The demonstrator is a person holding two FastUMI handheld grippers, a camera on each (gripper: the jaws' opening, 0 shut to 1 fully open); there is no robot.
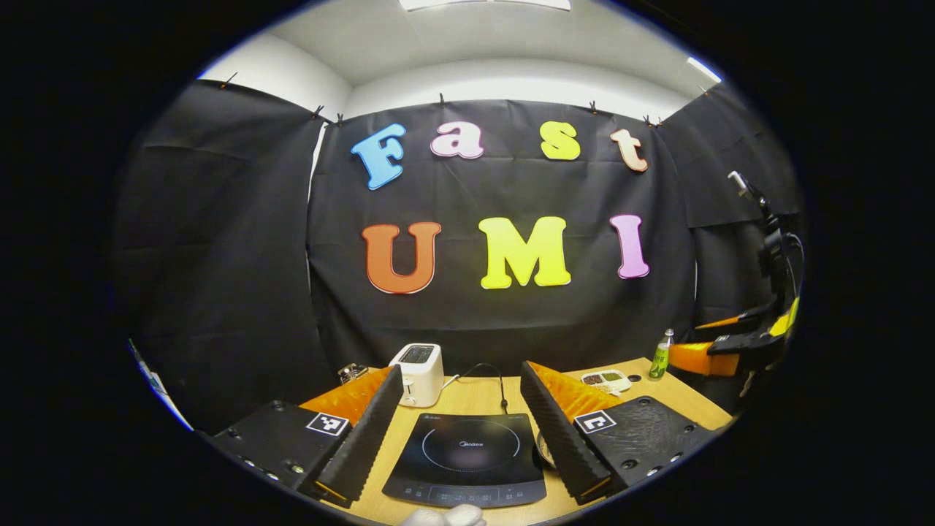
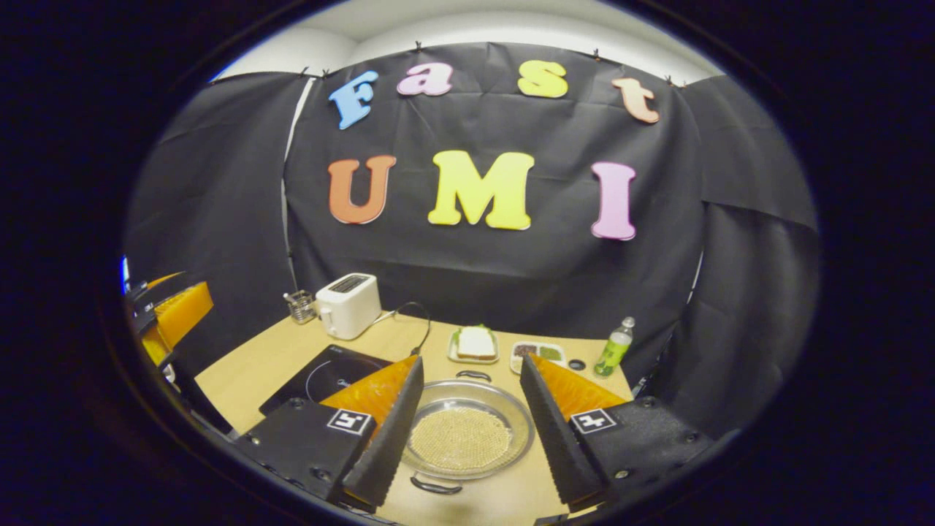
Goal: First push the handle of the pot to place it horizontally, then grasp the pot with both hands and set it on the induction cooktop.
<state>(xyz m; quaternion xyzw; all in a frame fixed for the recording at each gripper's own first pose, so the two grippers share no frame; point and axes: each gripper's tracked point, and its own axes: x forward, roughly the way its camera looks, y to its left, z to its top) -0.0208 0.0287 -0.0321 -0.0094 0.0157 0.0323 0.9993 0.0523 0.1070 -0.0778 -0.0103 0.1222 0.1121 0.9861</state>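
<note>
So the shallow round metal pot (image 2: 467, 429) sits on the light wooden table (image 2: 248, 376), right in front of the right gripper (image 2: 467, 427), framed between its two spread-apart fingers, which aren't touching it as far as I can tell. It's got two small dark loop handles: one on the far rim (image 2: 473, 375) toward the cloth wall, one on the near rim (image 2: 435, 485) toward the camera, so the handle-to-handle line runs front to back in the right gripper view, leaning slightly to the left at the near end. Inside the pot there's a bed of small pale beads or grains. The flat black induction cooktop (image 1: 467, 459) lies just left of the pot with a bit of bare table between them; in the left gripper view it's dead centre between the left gripper (image 1: 462, 432) fingers, which are also wide open and holding nothing, and a sliver of the pot's rim peeks out beside the right-hand finger. Count of the rest: one white two-slot toaster (image 2: 349, 304) at the back left, one small clear holder (image 2: 300, 306) next to it, one plate with a slice of bread (image 2: 475, 343), one small tray of dark and green bits (image 2: 537, 353), and one green plastic bottle (image 2: 614, 347) near the right edge. A bit of white glove (image 1: 444, 516) shows at the bottom of the left gripper view.
</note>
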